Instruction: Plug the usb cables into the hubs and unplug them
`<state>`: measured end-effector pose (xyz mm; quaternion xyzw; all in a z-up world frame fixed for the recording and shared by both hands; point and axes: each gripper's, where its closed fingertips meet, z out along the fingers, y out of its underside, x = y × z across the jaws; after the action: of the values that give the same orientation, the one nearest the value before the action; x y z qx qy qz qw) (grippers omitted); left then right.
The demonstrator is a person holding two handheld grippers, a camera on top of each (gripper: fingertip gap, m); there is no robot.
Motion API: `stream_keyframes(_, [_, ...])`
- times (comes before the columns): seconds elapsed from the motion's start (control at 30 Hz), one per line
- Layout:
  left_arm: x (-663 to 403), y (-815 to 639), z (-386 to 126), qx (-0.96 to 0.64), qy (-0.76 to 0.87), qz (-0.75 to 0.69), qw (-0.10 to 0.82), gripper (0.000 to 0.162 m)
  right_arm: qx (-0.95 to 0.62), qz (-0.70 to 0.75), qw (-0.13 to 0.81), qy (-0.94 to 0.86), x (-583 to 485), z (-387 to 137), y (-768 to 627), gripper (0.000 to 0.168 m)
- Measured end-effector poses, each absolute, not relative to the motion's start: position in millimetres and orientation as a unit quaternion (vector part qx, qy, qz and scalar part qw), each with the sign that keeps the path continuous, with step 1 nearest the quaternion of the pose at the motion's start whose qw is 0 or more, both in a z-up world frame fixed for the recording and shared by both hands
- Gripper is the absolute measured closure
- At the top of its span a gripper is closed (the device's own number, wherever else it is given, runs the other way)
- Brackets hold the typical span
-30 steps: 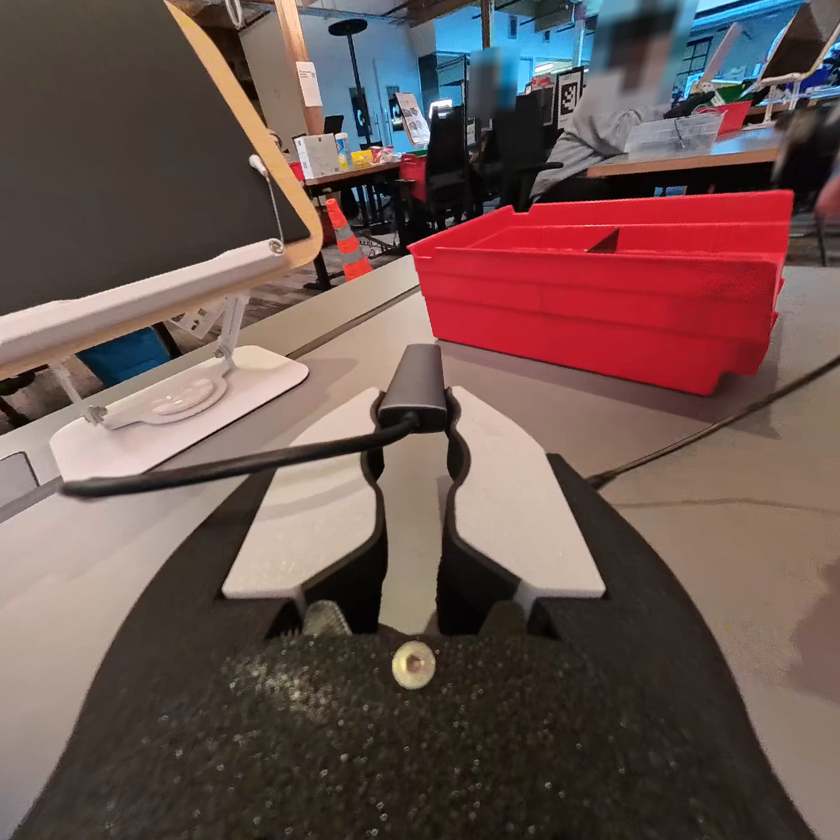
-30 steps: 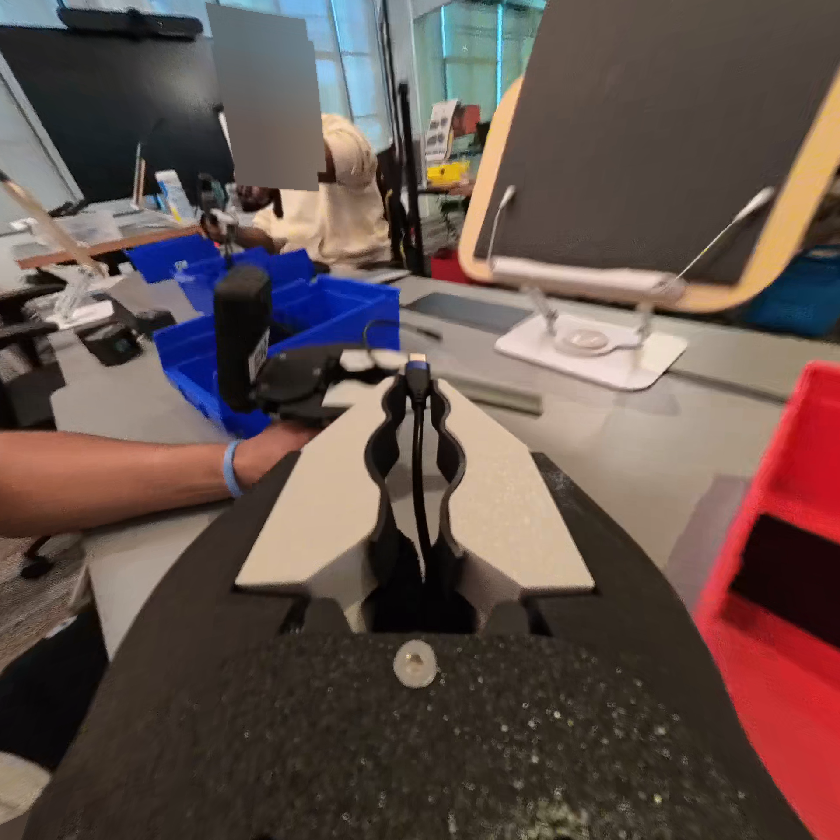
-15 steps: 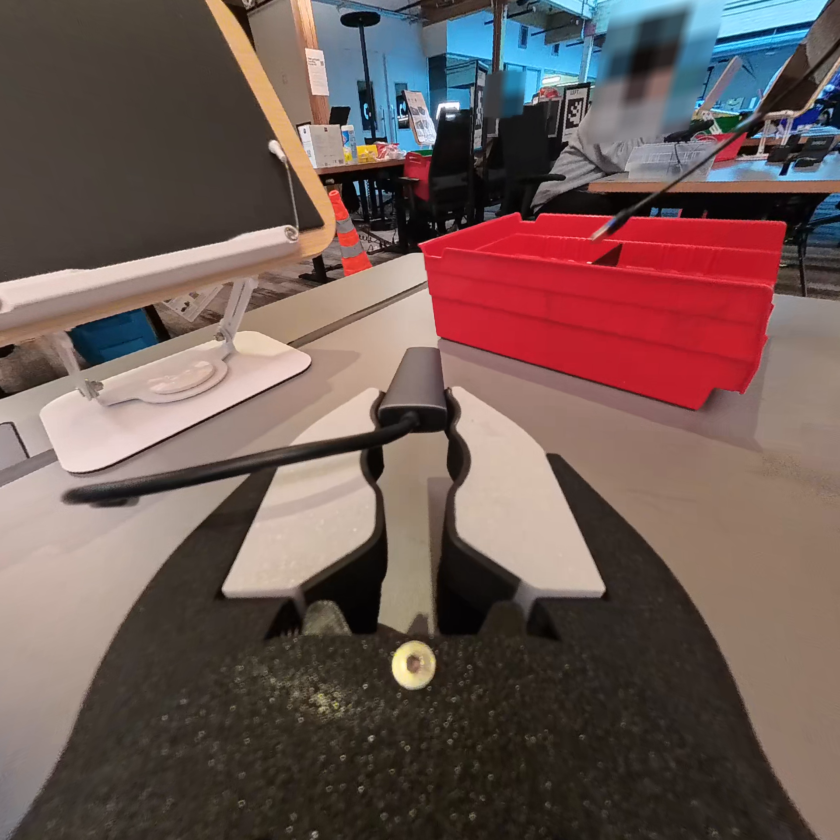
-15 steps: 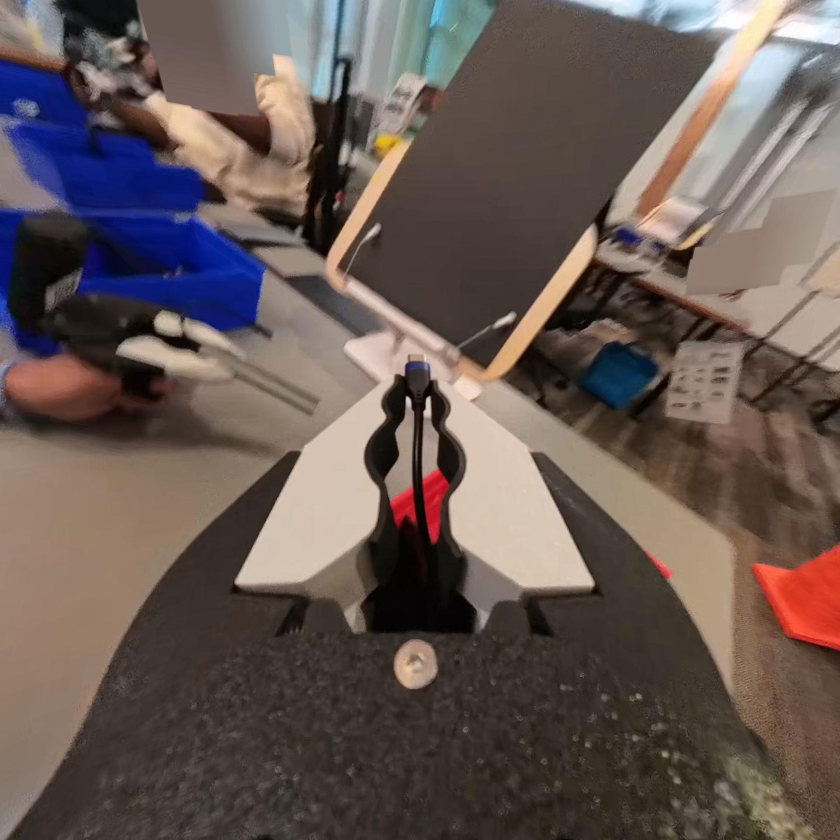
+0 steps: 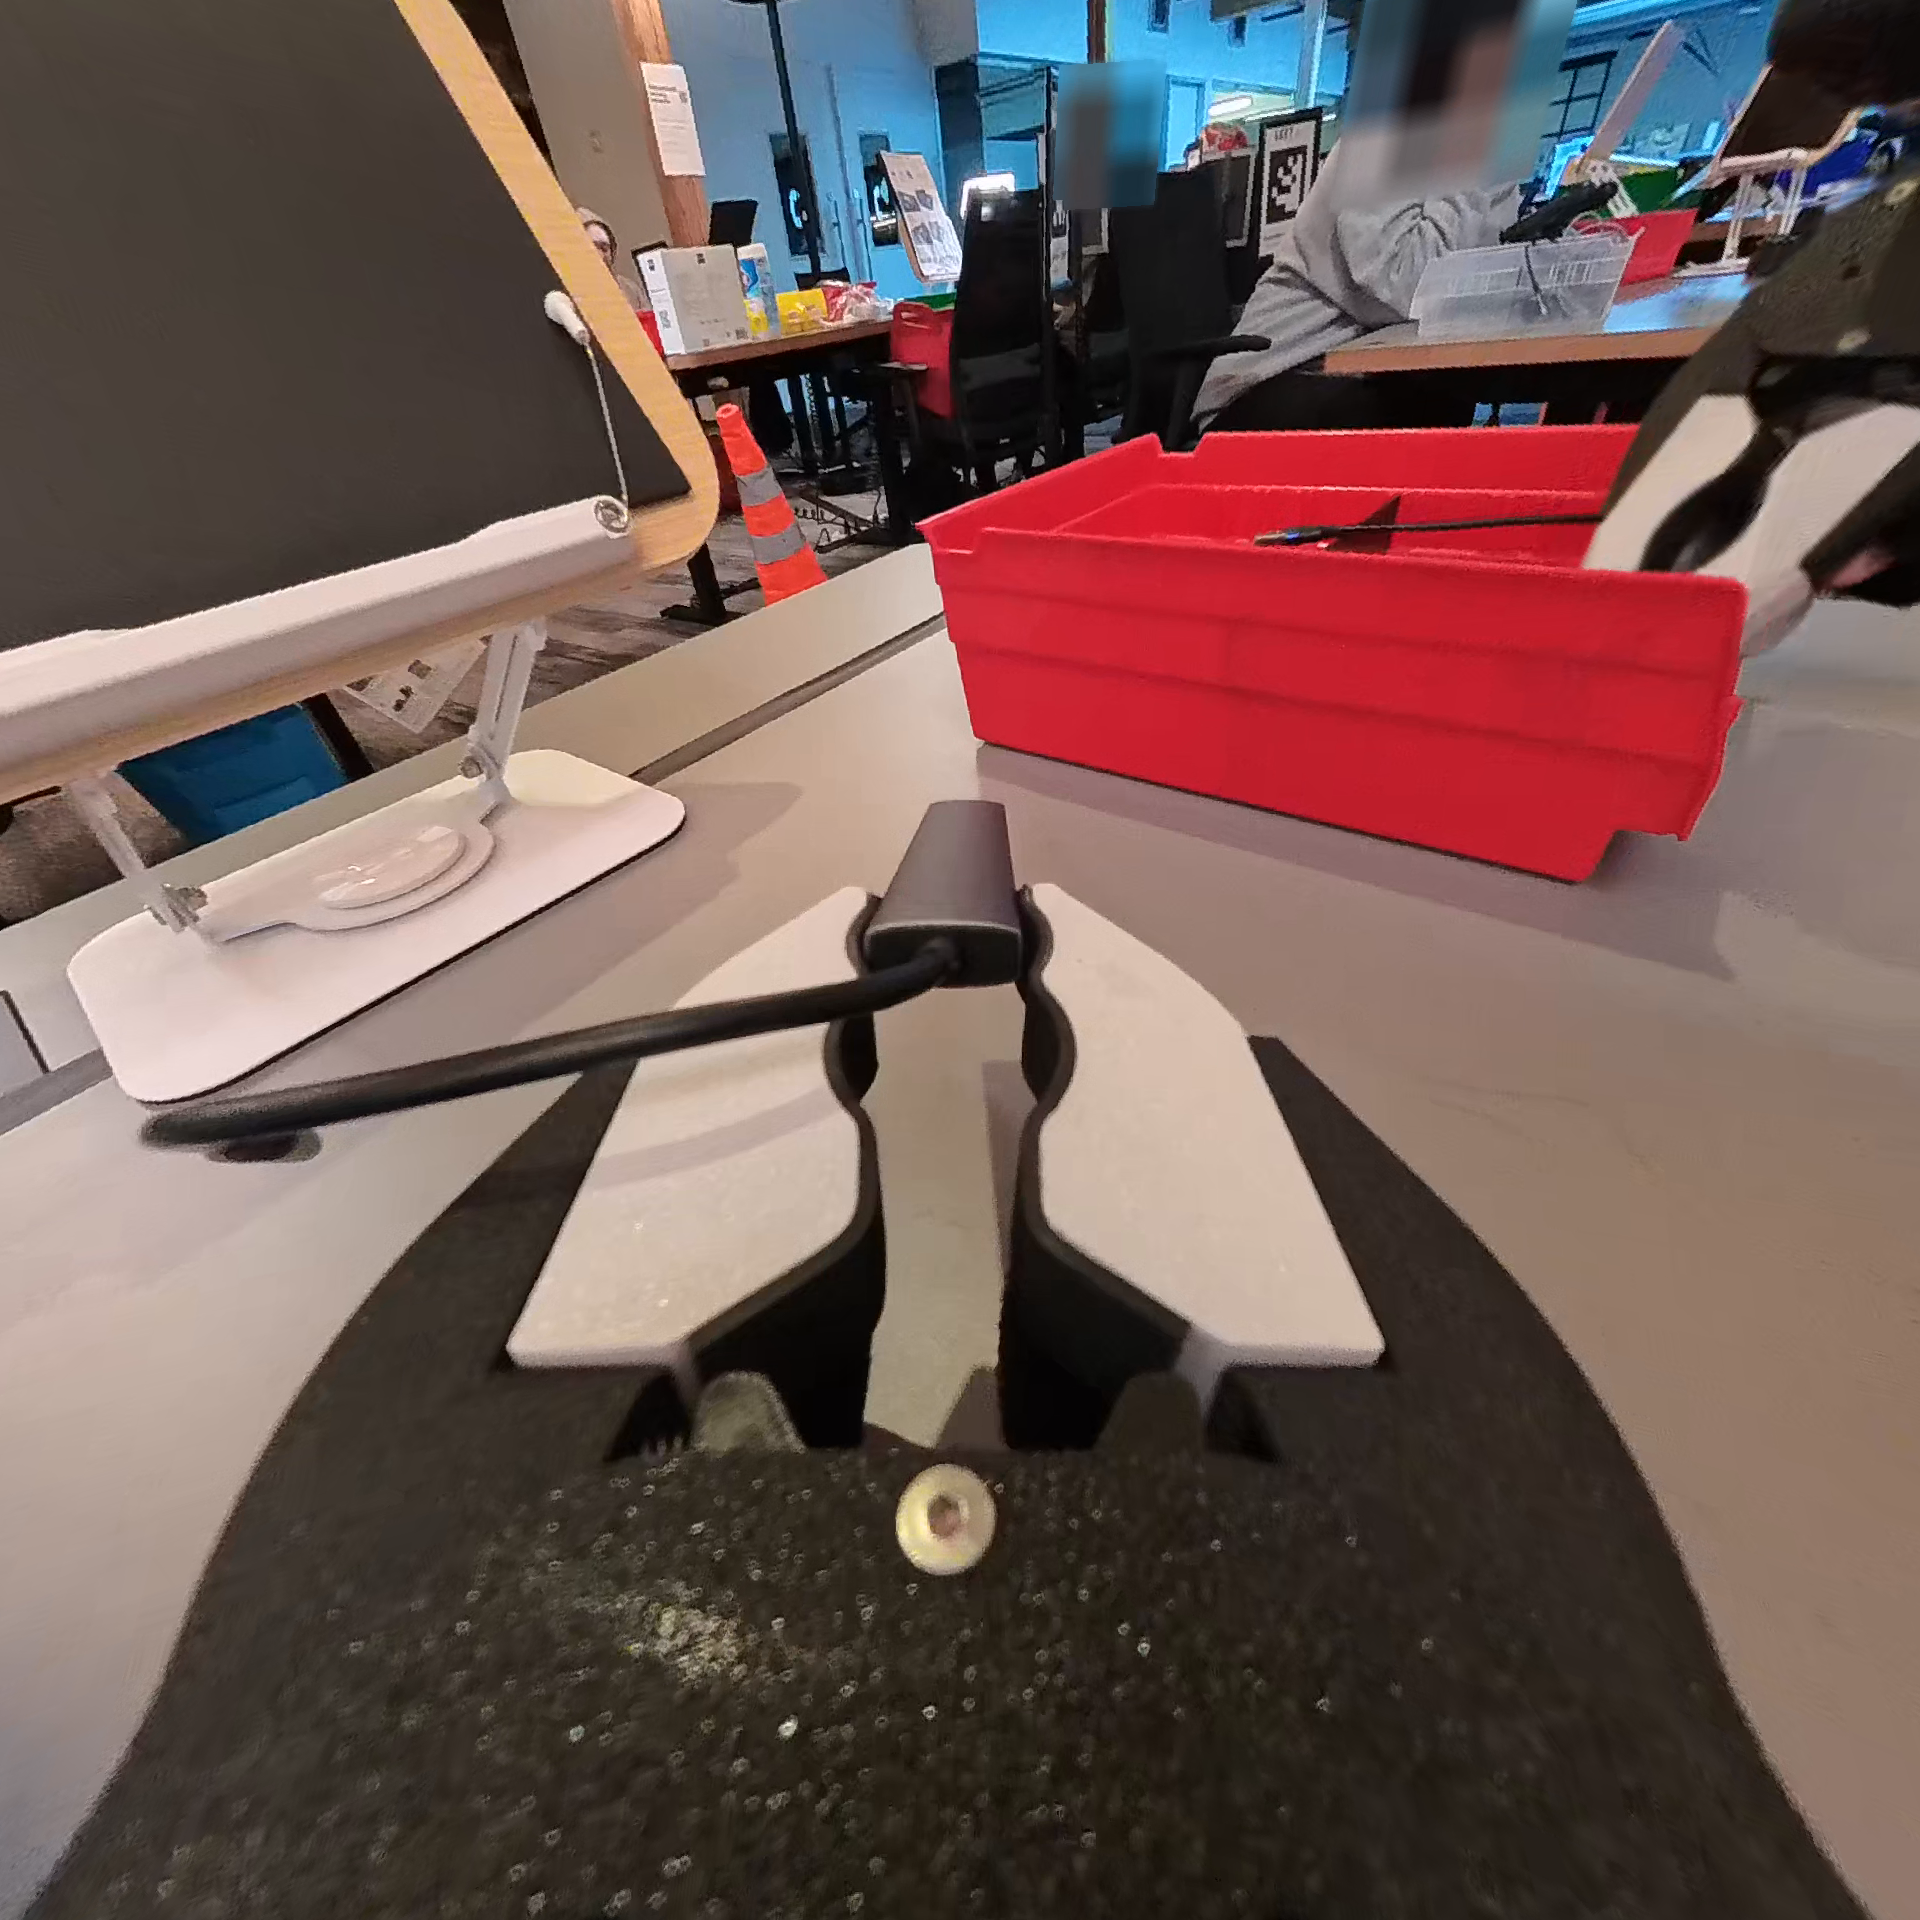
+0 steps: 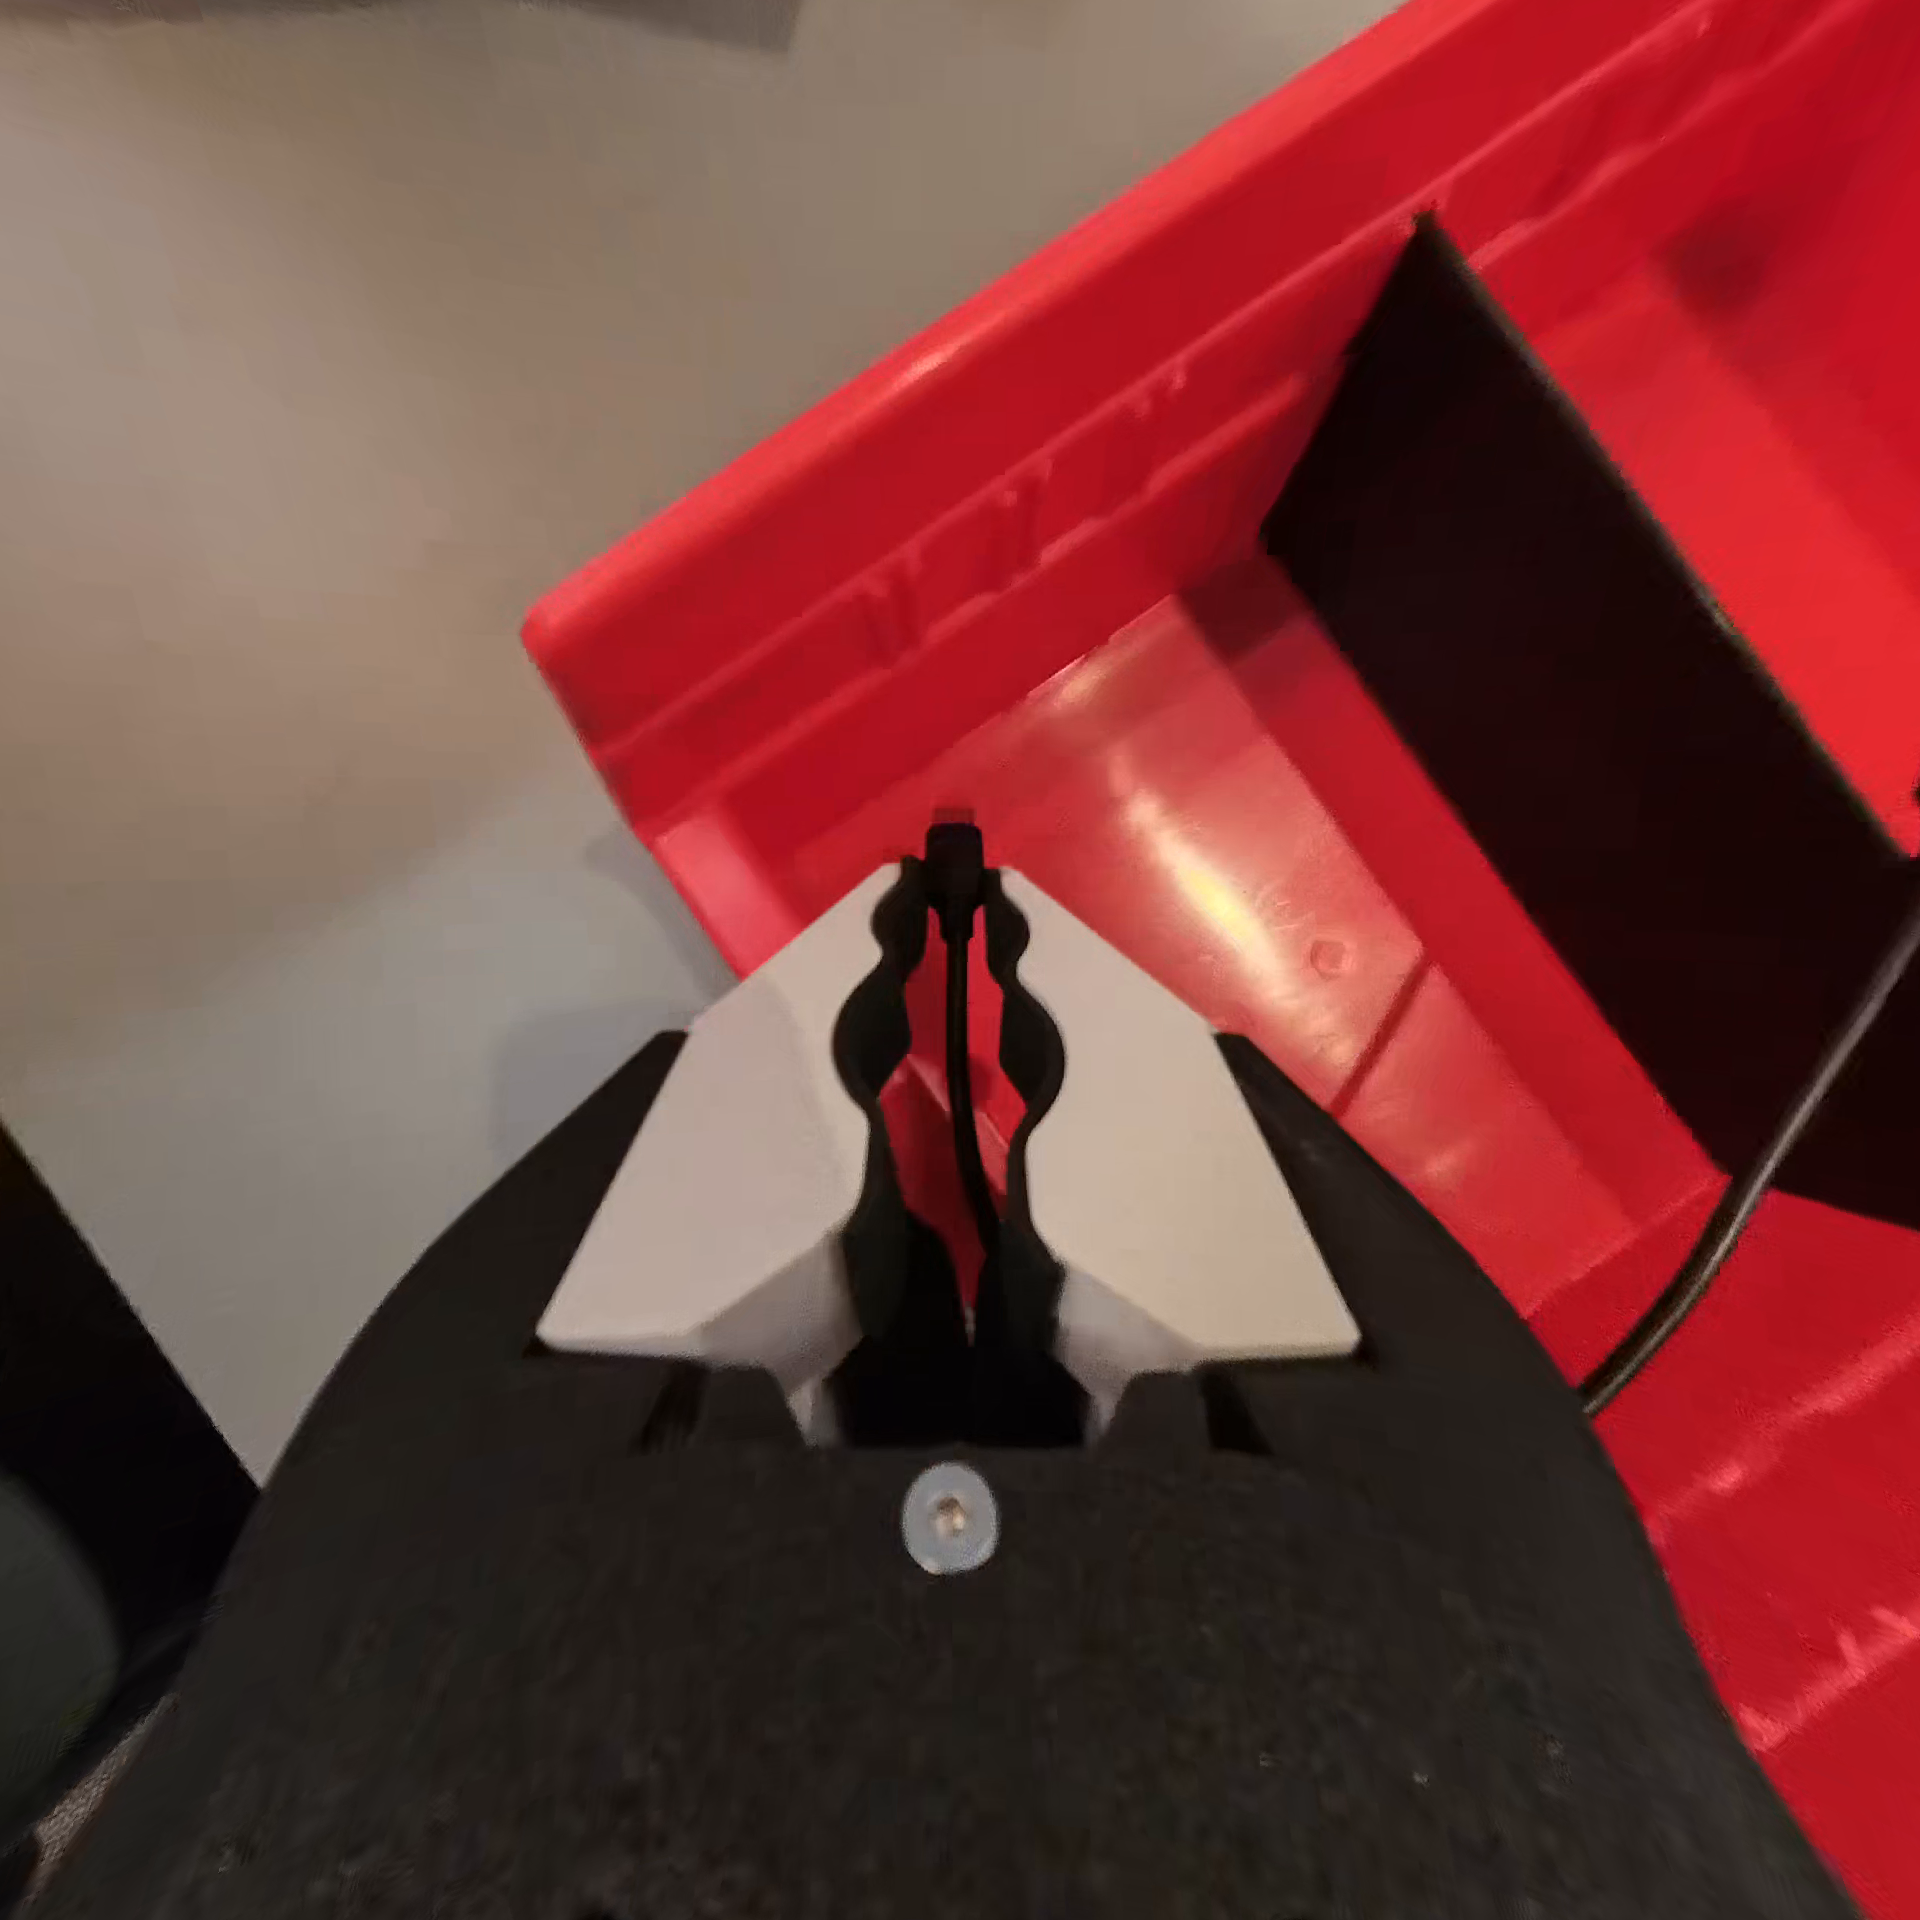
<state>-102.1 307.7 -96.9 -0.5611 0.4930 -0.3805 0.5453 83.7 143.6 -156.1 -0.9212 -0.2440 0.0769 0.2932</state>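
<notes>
grey metal shows at the tips of the left claw (image 5: 945,914), which is clenched on a small dark adapter block (image 5: 951,883) in the centre of the left wrist view. a thick black cable (image 5: 540,1060) runs from the block's near end toward the left edge of the frame and meets the pale bench (image 5: 1455,1039) there. a red bin (image 5: 1340,665) stands on the bench at the upper right, with a dark divider inside. at the left, a black board with a wooden rim (image 5: 312,312) leans on a white stand (image 5: 364,894).

in the right wrist view the right claw (image 6: 954,883) is clenched on a slim black plug (image 6: 954,857), whose thin cord (image 6: 961,1060) runs back between the fingers. the plug's tip hangs over the near left corner of the red bin (image 6: 935,540), above the compartment floor; whether it touches the floor cannot be told. the same claw shows at the far right edge of the left wrist view, its plug reaching over the bin.

an orange cone (image 5: 764,509) stands on the floor beyond the bench, and a person in a grey top (image 5: 1351,270) sits at a far table.
</notes>
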Motion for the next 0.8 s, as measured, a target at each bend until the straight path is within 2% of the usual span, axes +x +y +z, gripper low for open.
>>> stream_keyframes(0.07, [-102, 308, -97, -0.562, 0.493, -0.381, 0.544, 0.139, -0.927, 0.047, 0.295, -0.227, 95, -159, 149, 0.159])
stream_keyframes(0.17, [-102, 307, -97, -0.562, 0.493, -0.383, 0.543, 0.139, -0.926, 0.078, 0.31, -0.199, 91, -150, 152, 0.145])
stream_keyframes(0.3, [-102, 308, -97, -0.563, 0.492, -0.383, 0.542, 0.139, -0.901, 0.105, 0.376, -0.188, 90, -112, 158, 0.127])
stream_keyframes(0.4, [-102, 307, -98, -0.564, 0.495, -0.383, 0.539, 0.139, -0.907, -0.01, 0.409, -0.097, 154, -98, 179, 0.13])
stream_keyframes(0.53, [-102, 306, -98, -0.562, 0.498, -0.382, 0.539, 0.139, -0.929, -0.142, 0.331, -0.082, 199, -125, 179, 0.131])
stream_keyframes(0.6, [-102, 306, -98, -0.562, 0.498, -0.382, 0.538, 0.139, -0.935, -0.165, 0.29, -0.121, 194, -140, 180, 0.135])
stream_keyframes(0.7, [-102, 306, -98, -0.562, 0.498, -0.383, 0.538, 0.139, -0.938, -0.16, 0.253, -0.175, 177, -156, 182, 0.151])
stream_keyframes(0.8, [-103, 304, -94, -0.555, 0.493, -0.402, 0.536, 0.139, -0.94, -0.145, 0.249, -0.183, 161, -149, 181, 0.145])
